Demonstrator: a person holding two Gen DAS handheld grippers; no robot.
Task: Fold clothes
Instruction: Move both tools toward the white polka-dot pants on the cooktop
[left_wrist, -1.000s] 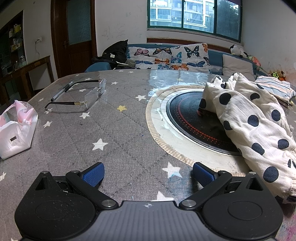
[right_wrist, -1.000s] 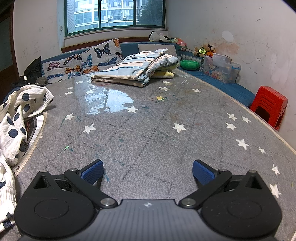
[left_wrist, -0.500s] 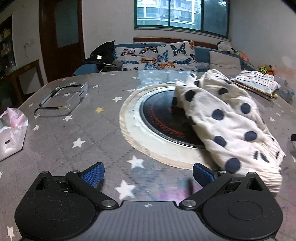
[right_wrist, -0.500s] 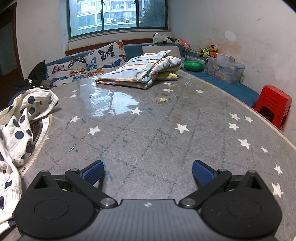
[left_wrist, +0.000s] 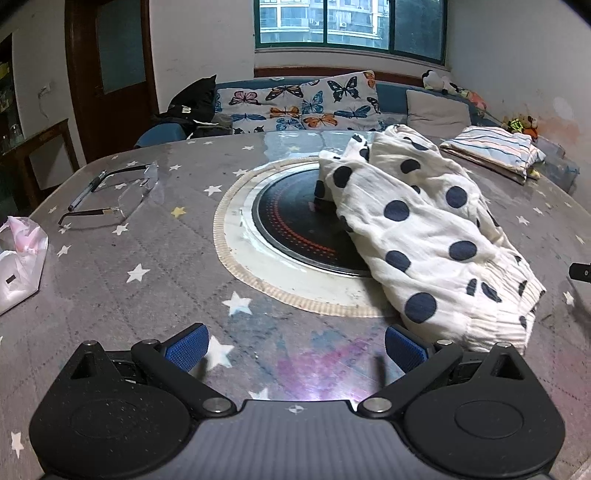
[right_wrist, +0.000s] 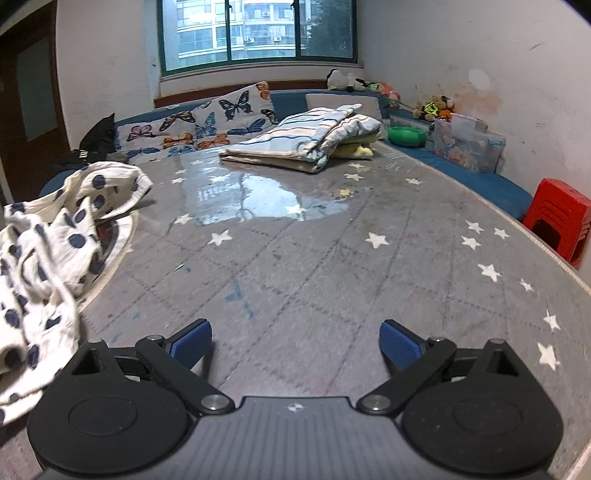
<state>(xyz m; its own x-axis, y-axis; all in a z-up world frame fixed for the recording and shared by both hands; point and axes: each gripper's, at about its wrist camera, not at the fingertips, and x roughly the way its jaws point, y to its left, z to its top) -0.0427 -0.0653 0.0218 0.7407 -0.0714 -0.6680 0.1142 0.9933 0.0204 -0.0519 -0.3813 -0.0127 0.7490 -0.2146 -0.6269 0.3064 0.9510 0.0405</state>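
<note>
A crumpled white garment with dark blue dots (left_wrist: 424, 229) lies across the right side of the round cooktop (left_wrist: 295, 229) set in the grey star-patterned table. Its ribbed hem reaches down beside the right fingertip of my left gripper (left_wrist: 295, 347), which is open and holds nothing. In the right wrist view the same garment (right_wrist: 48, 243) is heaped at the left edge. My right gripper (right_wrist: 295, 341) is open over bare table, to the right of the garment and apart from it.
Folded striped clothes (right_wrist: 303, 138) lie at the far side of the table. Glasses (left_wrist: 110, 195) and a pen rest at the left, with a pink-white plastic bag (left_wrist: 18, 258) nearer. A sofa with butterfly cushions (left_wrist: 303, 103) stands behind. A red stool (right_wrist: 557, 218) sits right.
The left gripper has swung right, so the dotted garment now sits closer to its right finger. The right gripper has turned slightly left toward the garment. Both stay open.
</note>
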